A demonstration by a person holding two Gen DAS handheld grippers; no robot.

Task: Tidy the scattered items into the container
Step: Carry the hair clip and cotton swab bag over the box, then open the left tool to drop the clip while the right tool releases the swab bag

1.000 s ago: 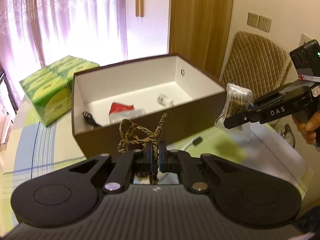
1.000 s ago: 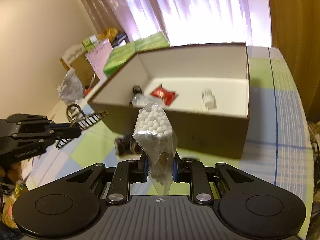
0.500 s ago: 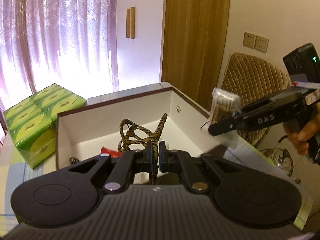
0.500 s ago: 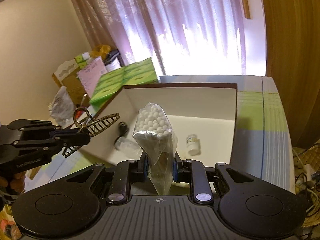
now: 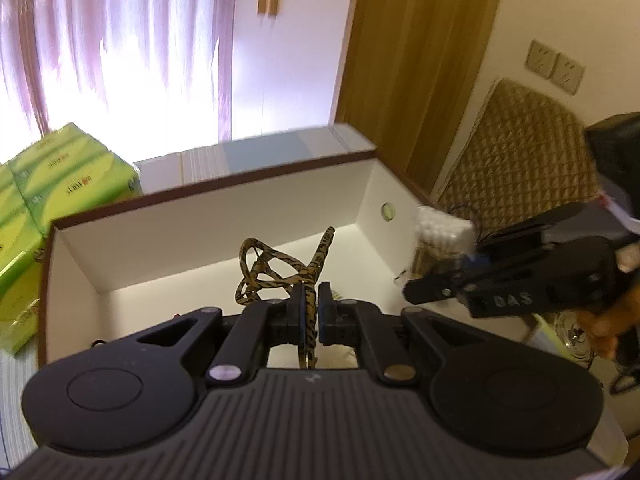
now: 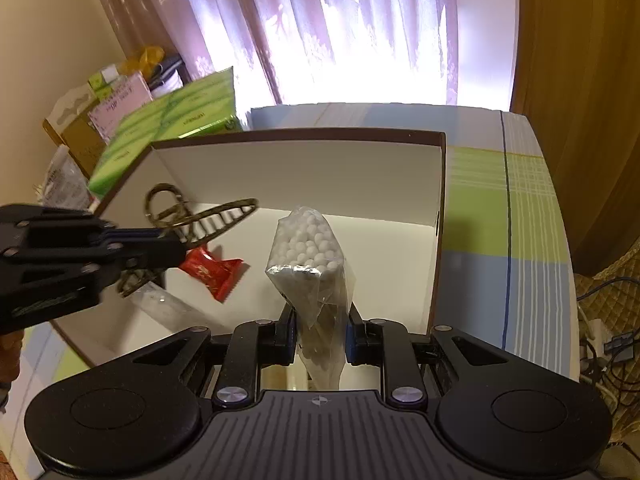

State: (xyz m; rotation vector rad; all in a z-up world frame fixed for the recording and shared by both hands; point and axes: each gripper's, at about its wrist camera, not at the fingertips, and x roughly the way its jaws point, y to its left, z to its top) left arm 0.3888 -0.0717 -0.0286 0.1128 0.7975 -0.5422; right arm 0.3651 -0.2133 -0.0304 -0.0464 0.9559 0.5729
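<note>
Green tissue packs [image 5: 48, 196] left of box, purple curtain [image 6: 352, 28] backlit behind, wooden door [image 5: 420, 60], wall sockets [image 5: 554, 66], quilted chair back [image 5: 520, 160], checked tablecloth [image 6: 504, 216].

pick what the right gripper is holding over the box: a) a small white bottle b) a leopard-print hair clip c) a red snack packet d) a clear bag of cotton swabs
d: the right gripper has its jaws shut on a clear bag of cotton swabs, held above the open box.
</note>
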